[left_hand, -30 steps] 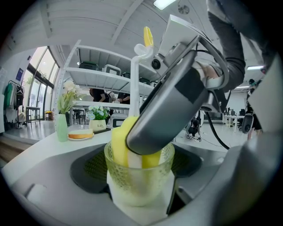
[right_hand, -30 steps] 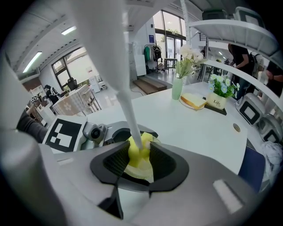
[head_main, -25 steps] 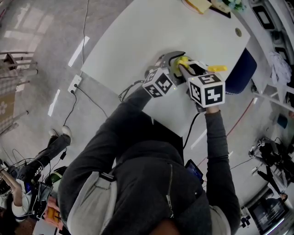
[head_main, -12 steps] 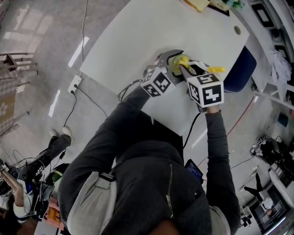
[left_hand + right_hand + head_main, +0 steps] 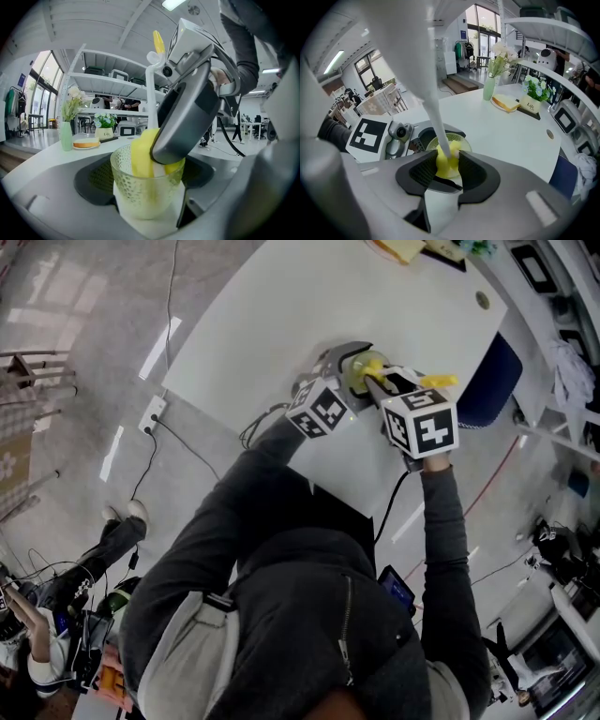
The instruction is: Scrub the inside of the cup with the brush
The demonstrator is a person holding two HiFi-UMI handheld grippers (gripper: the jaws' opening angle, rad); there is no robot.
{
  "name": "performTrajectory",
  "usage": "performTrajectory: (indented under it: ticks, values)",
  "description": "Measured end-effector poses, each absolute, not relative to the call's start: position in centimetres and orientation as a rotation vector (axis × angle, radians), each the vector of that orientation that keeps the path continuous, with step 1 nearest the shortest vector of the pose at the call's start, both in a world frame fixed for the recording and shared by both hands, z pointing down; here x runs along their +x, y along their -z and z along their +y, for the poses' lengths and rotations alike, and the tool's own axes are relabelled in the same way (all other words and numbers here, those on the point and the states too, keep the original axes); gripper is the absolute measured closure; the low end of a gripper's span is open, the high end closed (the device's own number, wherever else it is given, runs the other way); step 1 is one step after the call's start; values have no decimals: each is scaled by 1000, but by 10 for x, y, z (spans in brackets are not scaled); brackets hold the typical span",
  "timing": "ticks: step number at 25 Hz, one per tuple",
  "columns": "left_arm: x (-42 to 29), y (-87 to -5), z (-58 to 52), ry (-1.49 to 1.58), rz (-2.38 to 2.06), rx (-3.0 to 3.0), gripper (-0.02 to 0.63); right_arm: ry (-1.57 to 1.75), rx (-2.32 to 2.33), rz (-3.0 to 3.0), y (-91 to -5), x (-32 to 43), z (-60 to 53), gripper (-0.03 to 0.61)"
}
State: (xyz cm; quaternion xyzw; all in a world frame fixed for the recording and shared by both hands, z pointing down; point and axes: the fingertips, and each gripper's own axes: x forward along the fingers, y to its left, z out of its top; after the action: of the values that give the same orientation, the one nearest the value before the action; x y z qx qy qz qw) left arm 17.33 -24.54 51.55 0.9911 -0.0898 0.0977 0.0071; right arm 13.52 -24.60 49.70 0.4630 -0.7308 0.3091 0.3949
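Person wore a dark grey zip jacket [image 5: 309,615] with matching long sleeves [image 5: 244,493]. Light grey panel [image 5: 192,652] with black buckle [image 5: 220,600] at 7 o'clock. Left gripper [image 5: 349,367] and right gripper [image 5: 375,382]: grey shells, white cubes [image 5: 323,409] with black square markers. Black cable [image 5: 389,507] left the right one at 6 o'clock.

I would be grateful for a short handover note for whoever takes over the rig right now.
The left gripper is shut on the glass cup, holding it upright over the near part of the white table.
The right gripper is shut on the brush, low on its white handle, pointing steeply down.
The yellow brush head sits partly inside the cup.
Done: cup steadied, brush inserted.
Left: scrub the inner wall and bottom, then lift the brush out. How much is already scrubbed cannot be told.
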Motion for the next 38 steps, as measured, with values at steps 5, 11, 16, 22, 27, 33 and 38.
performTrajectory:
  ticks: [5,11,16,22,27,33,38]
  values:
    - [176,-515,-245,-305,-279,3099,216,-790,1170,-1858,-498,134,-247,440]
    - [175,-515,-244,-302,-281,3102,216,-787,1177,-1867,-499,128,-252,440]
    - [175,-514,-244,-302,-281,3101,216,-787,1189,-1869,-502,127,-257,440]
    - [175,-514,-243,-299,-280,3100,216,-764,1196,-1862,-502,127,-259,440]
    - [173,-514,-242,-296,-280,3100,216,-720,1193,-1835,-503,125,-258,440]
    - [173,-513,-244,-296,-277,3098,216,-706,1162,-1793,-502,127,-257,440]
    - [174,-513,-244,-300,-272,3097,216,-728,1140,-1778,-500,131,-253,440]
